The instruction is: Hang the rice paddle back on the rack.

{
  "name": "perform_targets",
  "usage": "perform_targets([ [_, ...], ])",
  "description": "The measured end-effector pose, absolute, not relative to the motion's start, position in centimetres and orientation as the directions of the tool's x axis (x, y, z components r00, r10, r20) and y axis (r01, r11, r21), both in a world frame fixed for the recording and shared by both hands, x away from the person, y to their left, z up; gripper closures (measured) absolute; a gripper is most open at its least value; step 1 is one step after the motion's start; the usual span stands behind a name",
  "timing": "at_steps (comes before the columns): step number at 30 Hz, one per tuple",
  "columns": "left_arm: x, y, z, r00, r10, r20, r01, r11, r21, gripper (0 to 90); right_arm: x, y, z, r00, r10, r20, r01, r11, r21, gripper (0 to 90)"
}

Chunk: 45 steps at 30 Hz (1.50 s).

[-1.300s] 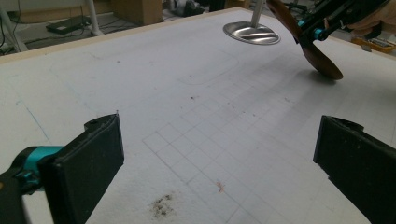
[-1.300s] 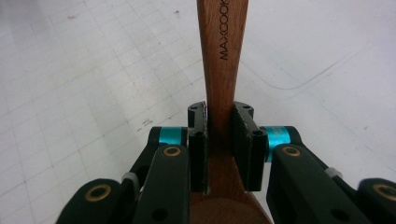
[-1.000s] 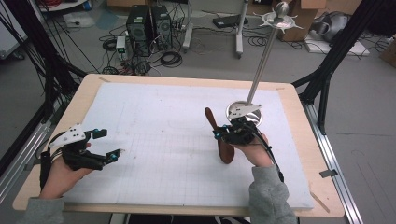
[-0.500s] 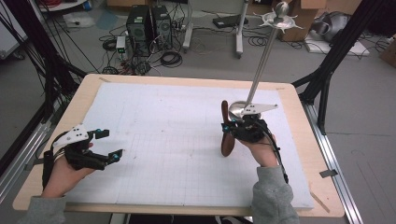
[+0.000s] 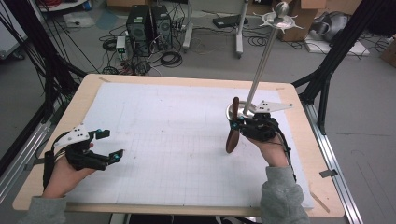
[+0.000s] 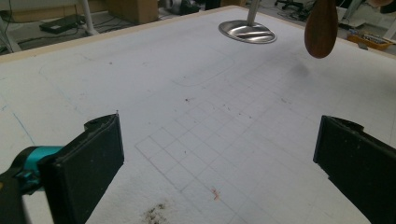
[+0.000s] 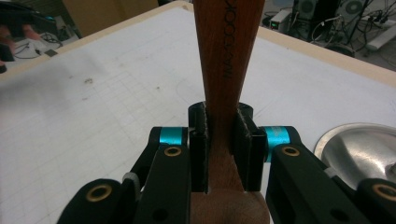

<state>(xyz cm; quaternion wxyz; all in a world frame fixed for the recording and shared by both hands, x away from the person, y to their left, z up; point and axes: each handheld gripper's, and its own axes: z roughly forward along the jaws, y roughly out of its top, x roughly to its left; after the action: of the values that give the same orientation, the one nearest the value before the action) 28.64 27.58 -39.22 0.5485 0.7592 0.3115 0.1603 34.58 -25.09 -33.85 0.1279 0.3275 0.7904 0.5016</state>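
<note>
Right gripper [image 5: 236, 125] raised, jaws clamping wooden spoon [image 5: 232, 135] upright, left gripper [image 5: 108, 145] low, jaws wide apart

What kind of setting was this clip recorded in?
Most likely a lab or workshop set up for recording: a wooden table covered with a white gridded sheet, black frame struts around it, and computer towers with loose cables on the grey floor behind.

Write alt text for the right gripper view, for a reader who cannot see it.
The right gripper has its two black fingers shut on the handle of a brown wooden spoon. Below lies a white gridded mat on a wooden table, with a shiny metal base at the right.
</note>
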Motion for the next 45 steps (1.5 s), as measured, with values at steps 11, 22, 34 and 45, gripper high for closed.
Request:
perform_targets([
  [11, 28.6, 27.7, -39.2, 0.752, 0.651, -0.103, 0.299, -0.198, 0.934, 2.2, 34.4, -27.0, -33.3, -0.74, 0.666, 0.098, 0.375, 0.287, 0.881, 77.8],
  [22, 28.6, 27.7, -39.4, 0.751, 0.652, -0.105, 0.303, -0.2, 0.932, 2.2, 34.6, -28.4, -32.4, -0.741, 0.666, 0.086, 0.356, 0.281, 0.891, 77.8],
  [34, 28.7, 27.6, -39.4, 0.751, 0.652, -0.104, 0.304, -0.202, 0.931, 2.1, 34.6, -30.2, -30.5, -0.729, 0.681, 0.077, 0.337, 0.259, 0.905, 77.8],
  [45, 28.7, 27.7, -39.5, 0.751, 0.652, -0.104, 0.305, -0.204, 0.93, 2.2, 35.1, -31.4, -29.7, -0.718, 0.693, 0.072, 0.327, 0.244, 0.913, 77.8],
])
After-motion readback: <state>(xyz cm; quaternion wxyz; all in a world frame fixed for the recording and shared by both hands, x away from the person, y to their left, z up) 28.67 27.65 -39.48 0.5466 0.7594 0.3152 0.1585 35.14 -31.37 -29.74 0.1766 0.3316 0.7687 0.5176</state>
